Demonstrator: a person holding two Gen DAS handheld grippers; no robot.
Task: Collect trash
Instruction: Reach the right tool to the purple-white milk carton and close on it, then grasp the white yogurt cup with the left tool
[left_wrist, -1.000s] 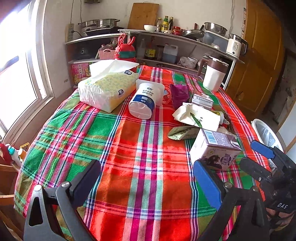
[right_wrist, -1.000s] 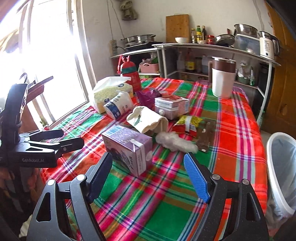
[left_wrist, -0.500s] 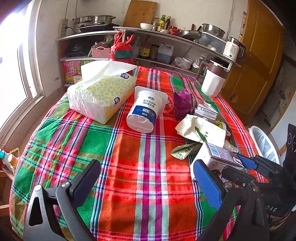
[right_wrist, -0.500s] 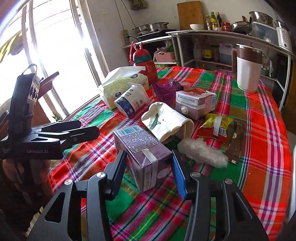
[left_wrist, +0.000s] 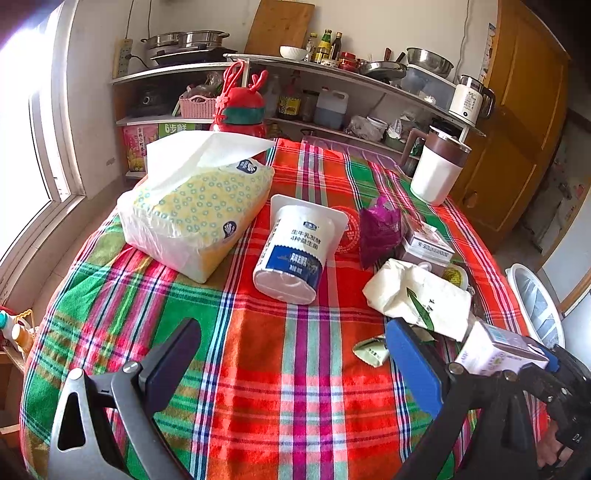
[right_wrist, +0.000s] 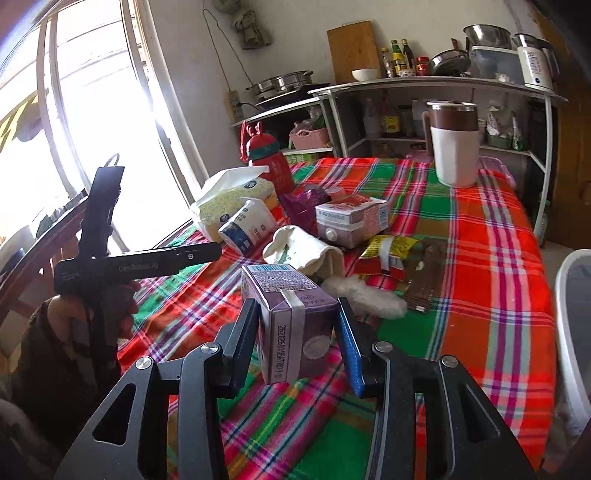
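My right gripper (right_wrist: 297, 332) is shut on a purple milk carton (right_wrist: 291, 314) and holds it just above the plaid tablecloth; the carton also shows in the left wrist view (left_wrist: 498, 354). My left gripper (left_wrist: 295, 365) is open and empty over the cloth's near part. Other trash lies on the table: a white crumpled bag (left_wrist: 421, 295), a green wrapper (left_wrist: 371, 350), a purple bag (left_wrist: 378, 230), a second carton (right_wrist: 351, 221), a yellow-red snack packet (right_wrist: 388, 251) and a white tissue wad (right_wrist: 365, 299).
A white bin (right_wrist: 572, 332) stands at the table's right edge, also in the left wrist view (left_wrist: 535, 306). A tissue pack (left_wrist: 195, 210), a yogurt tub (left_wrist: 299, 247), a white-brown jug (left_wrist: 439, 170) and a red bottle (right_wrist: 269, 158) stand on the table. Kitchen shelves (left_wrist: 332, 92) are behind.
My right gripper closed on the purple milk carton and lifted it slightly off the cloth. My left gripper moved forward over the table, staying open.
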